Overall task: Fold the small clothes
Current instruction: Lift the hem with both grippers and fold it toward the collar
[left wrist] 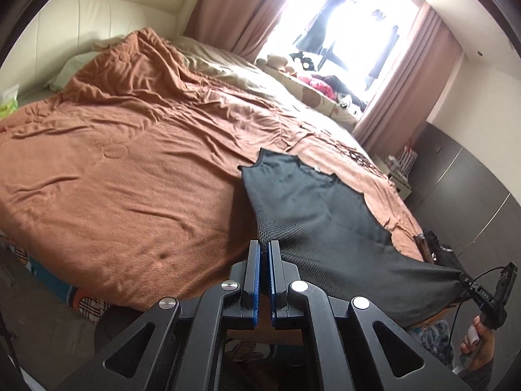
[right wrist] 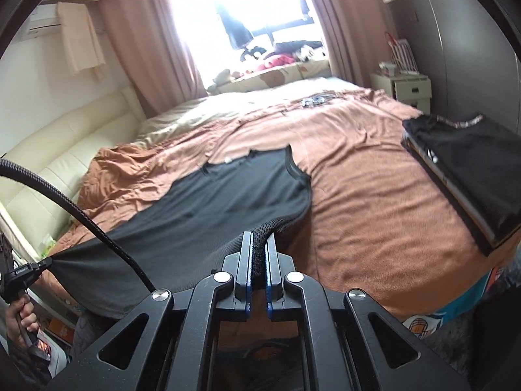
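A: Item 1, the garment?

B: 1 dark mesh tank top (left wrist: 306,202), sleeveless, neckline toward the window. Its upper part lies flat on the brown blanket (left wrist: 130,150), near the bed's front edge; its hem end is lifted off the blanket and stretched between the 2 grippers.

A: Item 2, left gripper (left wrist: 264,247)?

B: Jaws clenched on 1 hem corner of the tank top. In the left wrist view the mesh bunches between the blue pads. In the right wrist view the same gripper shows at far left, pinching the cloth's corner to a point, with a hand (right wrist: 19,319) on its handle.

A: Item 3, right gripper (right wrist: 259,241)?

B: Jaws pressed together on the other hem corner; a roll of mesh sits between the pads. From the left wrist view it appears at lower right, the cloth pulled taut to its tip, another hand (left wrist: 478,348) on the grip.

A: Cable?

B: 1 braided black cable (right wrist: 81,208), arching across the left of the right wrist view, in front of the tank top.

A: Other stock on the bed?

B: 1 folded stack of dark clothes (right wrist: 469,176) at the right side of the blanket, well apart from the tank top. Cream bedding (right wrist: 202,110) beyond the blanket.

A: Surroundings?

B: Pink curtains (right wrist: 140,45) framing a bright window (right wrist: 234,0), 1 small white nightstand (right wrist: 407,88) beside the bed's far corner.
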{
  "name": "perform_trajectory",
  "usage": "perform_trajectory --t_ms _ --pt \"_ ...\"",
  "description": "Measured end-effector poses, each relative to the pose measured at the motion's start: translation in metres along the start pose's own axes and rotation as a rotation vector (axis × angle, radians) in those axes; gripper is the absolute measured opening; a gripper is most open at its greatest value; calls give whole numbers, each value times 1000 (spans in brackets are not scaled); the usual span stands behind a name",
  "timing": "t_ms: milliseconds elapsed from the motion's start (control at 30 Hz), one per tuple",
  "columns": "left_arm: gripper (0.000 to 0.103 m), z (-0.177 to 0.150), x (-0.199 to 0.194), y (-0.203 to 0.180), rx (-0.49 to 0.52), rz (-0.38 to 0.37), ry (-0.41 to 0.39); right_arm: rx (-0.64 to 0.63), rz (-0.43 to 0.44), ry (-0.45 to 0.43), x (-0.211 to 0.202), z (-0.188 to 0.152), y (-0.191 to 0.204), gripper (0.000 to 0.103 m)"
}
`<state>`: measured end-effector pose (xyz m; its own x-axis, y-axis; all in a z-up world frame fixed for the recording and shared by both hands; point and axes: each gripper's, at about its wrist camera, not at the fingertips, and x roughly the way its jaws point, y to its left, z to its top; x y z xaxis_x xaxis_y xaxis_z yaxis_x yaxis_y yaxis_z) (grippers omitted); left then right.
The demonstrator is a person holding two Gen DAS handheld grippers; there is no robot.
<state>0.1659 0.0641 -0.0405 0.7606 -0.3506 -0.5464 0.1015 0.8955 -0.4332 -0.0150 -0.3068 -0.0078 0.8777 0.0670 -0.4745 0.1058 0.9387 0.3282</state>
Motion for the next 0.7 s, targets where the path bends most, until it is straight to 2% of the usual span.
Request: perform_trajectory --t_ms 367,700 --pt "4 -8 -57 -2 13 -37 -85 -24 32 -51 -46 -13 10 2" --pt "4 -22 -103 -10 42 -68 -151 -53 38 -70 -71 -23 15 2"
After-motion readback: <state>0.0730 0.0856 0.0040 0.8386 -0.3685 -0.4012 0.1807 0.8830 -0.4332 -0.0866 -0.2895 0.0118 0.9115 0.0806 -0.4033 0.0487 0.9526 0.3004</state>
